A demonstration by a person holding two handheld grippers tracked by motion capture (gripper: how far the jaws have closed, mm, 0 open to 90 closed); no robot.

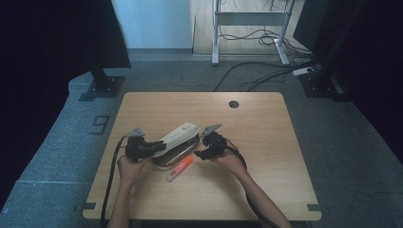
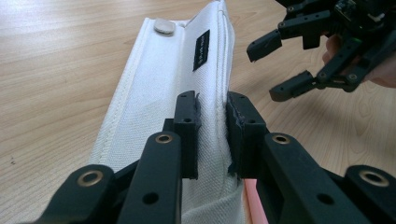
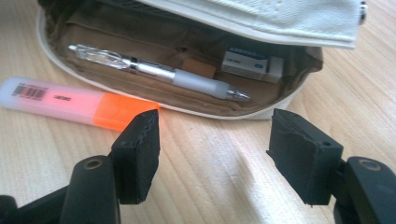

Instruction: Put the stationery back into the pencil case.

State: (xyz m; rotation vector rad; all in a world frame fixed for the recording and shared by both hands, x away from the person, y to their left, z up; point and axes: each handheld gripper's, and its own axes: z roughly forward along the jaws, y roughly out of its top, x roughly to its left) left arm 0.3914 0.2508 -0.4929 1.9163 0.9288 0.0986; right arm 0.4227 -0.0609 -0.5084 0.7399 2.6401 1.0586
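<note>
On the desk (image 1: 266,142), the left tool (image 2: 212,119) pinches the white pencil case's (image 2: 159,98) flap. Right tool (image 3: 212,140) hangs open beside an orange highlighter (image 3: 74,103).

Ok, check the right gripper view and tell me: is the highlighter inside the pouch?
No, the highlighter lies on the table just outside the open pouch.

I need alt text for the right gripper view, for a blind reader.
An open pencil case lies on a wooden table, holding a pen and an eraser. An orange highlighter lies before it, by the open hand-held gripper.
</note>
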